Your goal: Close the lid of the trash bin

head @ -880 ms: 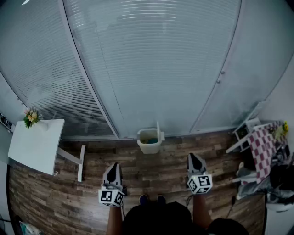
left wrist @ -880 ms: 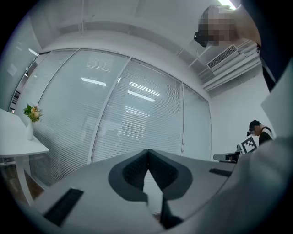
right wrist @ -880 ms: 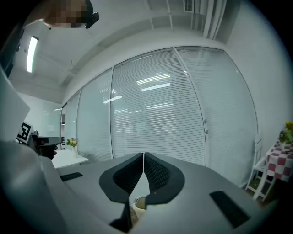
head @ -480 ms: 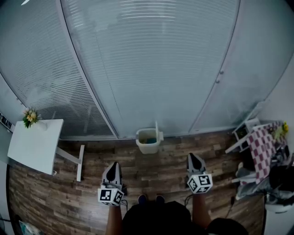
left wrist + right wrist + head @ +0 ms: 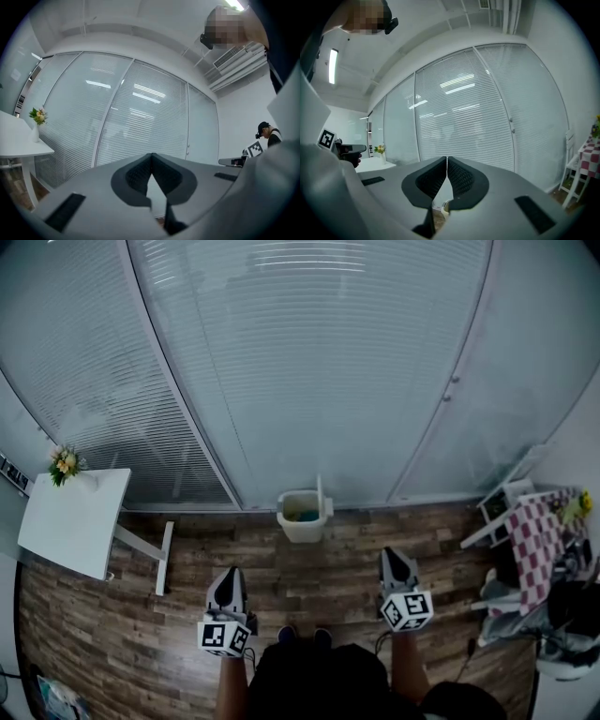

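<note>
A small white trash bin point(image 5: 302, 518) stands on the wood floor against the glass wall, straight ahead in the head view. Its lid point(image 5: 320, 495) stands upright at the bin's right side, and something blue-green lies inside. My left gripper point(image 5: 229, 574) and right gripper point(image 5: 389, 556) are held level over the floor, well short of the bin and to either side of it. In the left gripper view the left gripper point(image 5: 151, 155) has its jaws together with nothing between them. The right gripper point(image 5: 447, 160) is likewise shut and empty in its own view.
A white table point(image 5: 70, 521) with a flower vase point(image 5: 64, 465) stands at the left. At the right are a white chair point(image 5: 502, 512), a checked cloth point(image 5: 539, 535) and dark clutter. Blinds behind glass point(image 5: 309, 371) close off the far side. My shoes point(image 5: 300, 635) show below.
The head view has shifted slightly, so the bin sits a little higher in it. Both grippers stay shut and keep about the same places.
</note>
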Demonstrator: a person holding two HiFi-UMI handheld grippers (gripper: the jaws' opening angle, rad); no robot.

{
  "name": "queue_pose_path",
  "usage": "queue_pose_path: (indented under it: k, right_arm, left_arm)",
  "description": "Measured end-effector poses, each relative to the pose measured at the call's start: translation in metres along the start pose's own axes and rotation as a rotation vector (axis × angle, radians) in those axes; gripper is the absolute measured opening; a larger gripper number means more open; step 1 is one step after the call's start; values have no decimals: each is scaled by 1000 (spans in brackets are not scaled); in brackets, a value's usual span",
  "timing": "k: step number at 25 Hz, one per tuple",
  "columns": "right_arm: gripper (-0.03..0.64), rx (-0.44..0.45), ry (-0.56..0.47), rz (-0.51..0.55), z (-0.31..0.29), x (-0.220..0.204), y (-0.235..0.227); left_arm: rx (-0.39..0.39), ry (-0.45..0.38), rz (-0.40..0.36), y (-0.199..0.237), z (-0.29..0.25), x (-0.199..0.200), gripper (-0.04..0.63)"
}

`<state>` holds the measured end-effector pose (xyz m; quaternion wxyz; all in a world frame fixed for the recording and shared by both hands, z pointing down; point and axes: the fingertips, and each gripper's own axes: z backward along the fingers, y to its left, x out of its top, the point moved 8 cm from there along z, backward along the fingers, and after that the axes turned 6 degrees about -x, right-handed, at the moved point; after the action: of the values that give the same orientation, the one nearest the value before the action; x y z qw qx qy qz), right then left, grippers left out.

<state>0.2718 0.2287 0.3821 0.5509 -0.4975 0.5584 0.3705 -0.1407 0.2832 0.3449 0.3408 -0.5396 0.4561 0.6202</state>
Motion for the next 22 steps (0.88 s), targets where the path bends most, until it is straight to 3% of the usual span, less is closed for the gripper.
queue_pose_path:
  k: [11,22]
  right_arm:
    - [11,49,-6,5,5,2,2]
    - [11,90,-22,129,-35,9,17]
  left_arm:
    - [27,-6,-31,-13,20,-1,8]
    - [15,-49,-89,9,-28,5,6]
